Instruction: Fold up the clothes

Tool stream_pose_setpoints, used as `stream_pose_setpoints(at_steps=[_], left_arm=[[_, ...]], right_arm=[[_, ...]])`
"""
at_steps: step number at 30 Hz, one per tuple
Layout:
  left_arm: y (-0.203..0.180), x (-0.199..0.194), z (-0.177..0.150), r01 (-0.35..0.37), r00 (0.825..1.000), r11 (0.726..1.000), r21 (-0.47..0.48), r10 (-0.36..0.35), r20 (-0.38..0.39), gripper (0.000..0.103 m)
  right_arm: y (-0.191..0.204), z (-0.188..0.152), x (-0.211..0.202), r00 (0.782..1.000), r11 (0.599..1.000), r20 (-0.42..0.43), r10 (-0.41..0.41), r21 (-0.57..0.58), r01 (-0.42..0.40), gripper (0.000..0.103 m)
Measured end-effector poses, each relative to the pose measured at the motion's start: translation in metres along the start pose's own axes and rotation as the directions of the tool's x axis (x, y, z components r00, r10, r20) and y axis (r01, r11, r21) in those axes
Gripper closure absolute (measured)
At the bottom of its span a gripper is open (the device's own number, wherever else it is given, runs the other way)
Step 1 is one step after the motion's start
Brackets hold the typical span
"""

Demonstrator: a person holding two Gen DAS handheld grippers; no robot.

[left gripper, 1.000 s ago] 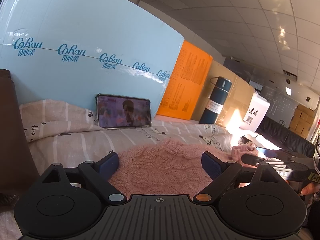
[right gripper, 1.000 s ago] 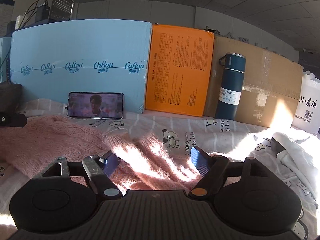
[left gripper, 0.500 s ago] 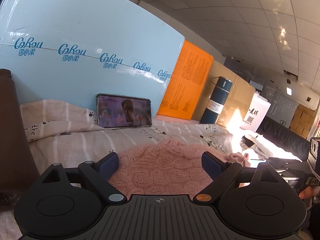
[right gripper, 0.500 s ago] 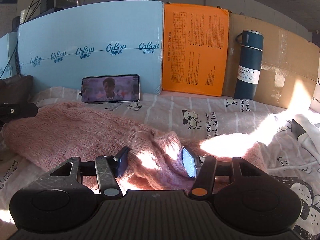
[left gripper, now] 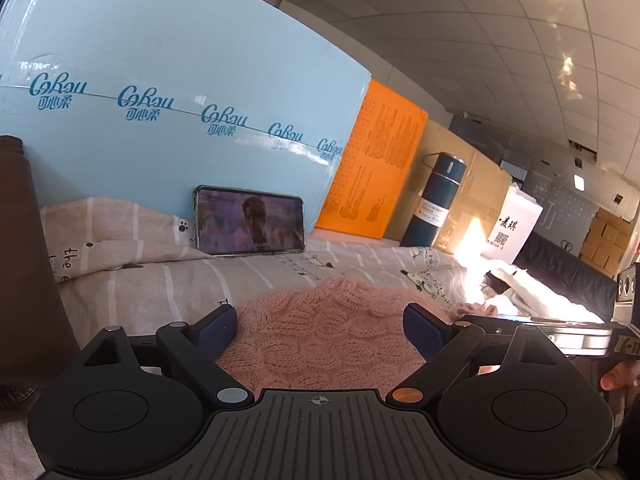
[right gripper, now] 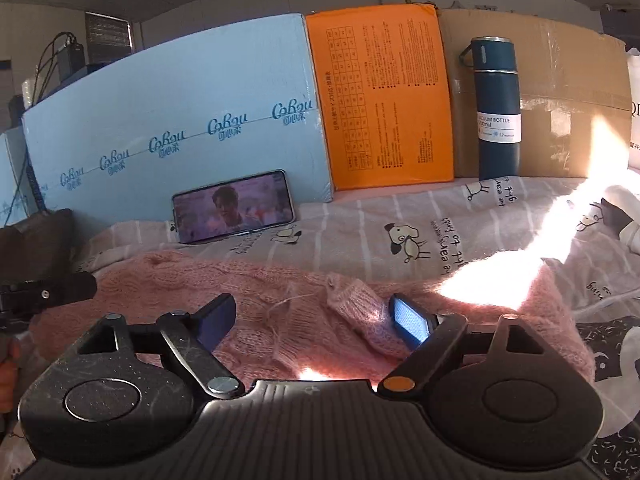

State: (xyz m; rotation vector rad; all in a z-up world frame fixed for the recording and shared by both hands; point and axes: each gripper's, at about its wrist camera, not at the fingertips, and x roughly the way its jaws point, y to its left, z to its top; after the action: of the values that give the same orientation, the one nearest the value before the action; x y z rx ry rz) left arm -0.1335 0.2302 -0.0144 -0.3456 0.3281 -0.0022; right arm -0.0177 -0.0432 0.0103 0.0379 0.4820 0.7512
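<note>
A pink knit sweater [right gripper: 248,292] lies spread on the cartoon-print bedsheet [right gripper: 460,216], its cuff [right gripper: 352,300] between the right gripper [right gripper: 314,318]'s parted fingers; the left gripper [left gripper: 320,320] hovers agape. Sleeve fold apparently beginning; next, pinch the cuff.

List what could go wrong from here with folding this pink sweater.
1. A loose thread trails across the sweater between the open right tool fingers; it may snag.
2. The phone only leans on the blue box; tugging the sheet could topple it.
3. Glare hides the sweater's right edge.
</note>
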Motion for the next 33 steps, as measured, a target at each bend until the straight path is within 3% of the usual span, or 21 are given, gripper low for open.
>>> stream_pose_setpoints(at_steps=[3, 9, 13, 15, 19, 21, 23, 26, 29, 31, 33], left_arm=[[0.0, 0.0, 0.0, -0.001, 1.0, 1.0, 0.0, 0.001, 0.001, 0.011], [0.0, -0.002, 0.002, -0.021, 1.0, 1.0, -0.003, 0.021, 0.004, 0.011], [0.004, -0.008, 0.01, -0.122, 0.992, 0.99, -0.073, 0.122, -0.012, 0.011], [0.01, -0.009, 0.012, -0.168, 0.985, 0.975, -0.148, 0.161, -0.058, 0.01], [0.017, -0.007, 0.007, -0.16, 0.983, 0.95, -0.267, 0.128, -0.133, 0.004], [0.013, -0.007, 0.005, -0.166, 0.981, 0.952, -0.258, 0.134, -0.139, 0.004], [0.011, -0.008, 0.003, -0.19, 0.978, 0.949, -0.253, 0.159, -0.138, 0.003], [0.01, -0.007, 0.001, -0.224, 0.971, 0.939, -0.262, 0.191, -0.146, 0.002], [0.015, -0.004, -0.002, -0.249, 0.964, 0.921, -0.299, 0.207, -0.165, 0.002], [0.017, -0.004, -0.004, -0.239, 0.967, 0.919, -0.315, 0.195, -0.163, 0.001], [0.018, -0.004, -0.005, -0.226, 0.97, 0.919, -0.322, 0.182, -0.159, 0.001]], right_arm=[[0.003, -0.001, -0.006, 1.0, 0.999, 0.004, 0.026, 0.03, -0.026, 0.018], [0.002, -0.007, 0.013, 0.994, 0.997, -0.099, 0.04, 0.072, -0.033, 0.014], [-0.011, -0.001, -0.019, 0.997, 0.984, 0.038, 0.071, 0.159, -0.076, 0.013], [-0.025, 0.001, -0.039, 0.993, 0.967, 0.117, 0.03, 0.247, -0.059, 0.012], [-0.062, -0.006, -0.069, 0.965, 0.88, 0.166, -0.205, 0.463, 0.108, 0.006], [-0.083, -0.013, -0.073, 0.95, 0.804, 0.109, -0.291, 0.567, 0.181, 0.005], [-0.1, -0.019, -0.069, 0.952, 0.739, 0.043, -0.304, 0.641, 0.207, 0.005], [-0.117, -0.027, -0.055, 0.975, 0.698, -0.005, -0.223, 0.697, 0.164, 0.005], [-0.115, -0.025, -0.036, 0.979, 0.697, -0.041, -0.202, 0.695, 0.173, 0.006], [-0.106, -0.022, -0.026, 0.976, 0.721, -0.051, -0.211, 0.666, 0.191, 0.015], [-0.095, -0.021, -0.019, 0.973, 0.752, -0.061, -0.223, 0.624, 0.212, 0.047]])
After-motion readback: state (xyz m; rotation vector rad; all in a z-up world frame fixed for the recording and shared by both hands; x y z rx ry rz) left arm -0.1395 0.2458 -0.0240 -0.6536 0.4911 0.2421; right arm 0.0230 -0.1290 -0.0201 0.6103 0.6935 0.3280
